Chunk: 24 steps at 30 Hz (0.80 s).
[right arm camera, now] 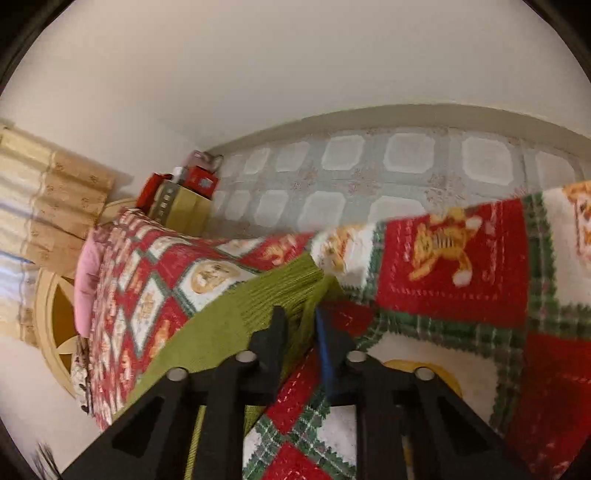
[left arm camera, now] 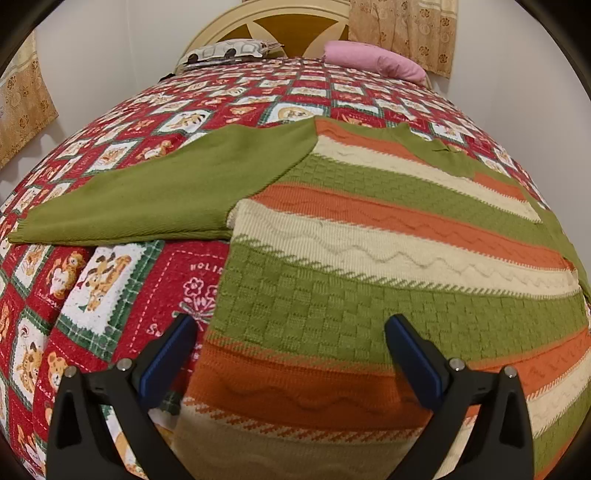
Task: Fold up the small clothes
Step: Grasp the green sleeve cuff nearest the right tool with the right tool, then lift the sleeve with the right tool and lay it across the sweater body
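I see the striped sweater (left arm camera: 388, 236) spread flat on the patterned quilt (left arm camera: 110, 295), its plain green sleeve (left arm camera: 147, 199) stretched out to the sweater's left. My left gripper (left arm camera: 291, 332) hangs over the sweater's near hem with jaws wide apart, one finger above the quilt just left of the sweater, the other above its knit. Beyond the sweater, a pink pillow (left arm camera: 376, 61) and a grey patterned pillow (left arm camera: 229, 51) lie against the headboard (left arm camera: 288, 22).

text: "holid" | on: red square of quilt (left arm camera: 192, 273)
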Each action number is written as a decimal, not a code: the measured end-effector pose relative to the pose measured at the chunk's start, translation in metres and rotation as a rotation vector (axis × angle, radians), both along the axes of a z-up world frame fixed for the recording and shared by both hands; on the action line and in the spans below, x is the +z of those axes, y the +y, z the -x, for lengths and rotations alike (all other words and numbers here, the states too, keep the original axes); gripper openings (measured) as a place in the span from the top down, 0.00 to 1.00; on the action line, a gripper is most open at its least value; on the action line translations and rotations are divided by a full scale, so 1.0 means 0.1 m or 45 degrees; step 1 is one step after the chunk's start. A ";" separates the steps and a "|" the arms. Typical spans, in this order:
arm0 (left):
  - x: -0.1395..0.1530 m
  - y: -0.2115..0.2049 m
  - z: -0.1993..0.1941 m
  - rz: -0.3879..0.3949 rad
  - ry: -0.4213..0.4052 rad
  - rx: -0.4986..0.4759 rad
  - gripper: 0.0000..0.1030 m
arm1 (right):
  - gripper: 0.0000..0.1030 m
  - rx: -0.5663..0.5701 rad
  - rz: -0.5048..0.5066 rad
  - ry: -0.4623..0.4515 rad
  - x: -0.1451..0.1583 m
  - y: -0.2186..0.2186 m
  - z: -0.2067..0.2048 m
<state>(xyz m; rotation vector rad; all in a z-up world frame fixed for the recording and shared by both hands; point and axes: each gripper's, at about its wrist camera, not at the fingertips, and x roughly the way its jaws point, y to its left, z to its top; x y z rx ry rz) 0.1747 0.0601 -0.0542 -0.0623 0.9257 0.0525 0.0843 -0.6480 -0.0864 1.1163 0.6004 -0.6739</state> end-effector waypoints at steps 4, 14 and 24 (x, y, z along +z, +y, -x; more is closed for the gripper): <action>0.00 -0.01 0.00 0.002 -0.001 0.000 0.00 | 0.91 0.041 0.126 -0.068 0.33 0.08 0.04; -0.01 0.01 0.00 0.018 -0.007 -0.001 0.00 | 0.95 0.387 0.351 -0.173 1.38 1.19 -0.38; 0.00 0.02 0.02 0.038 -0.013 -0.002 0.00 | 0.96 0.984 0.446 -0.236 1.66 3.49 -1.32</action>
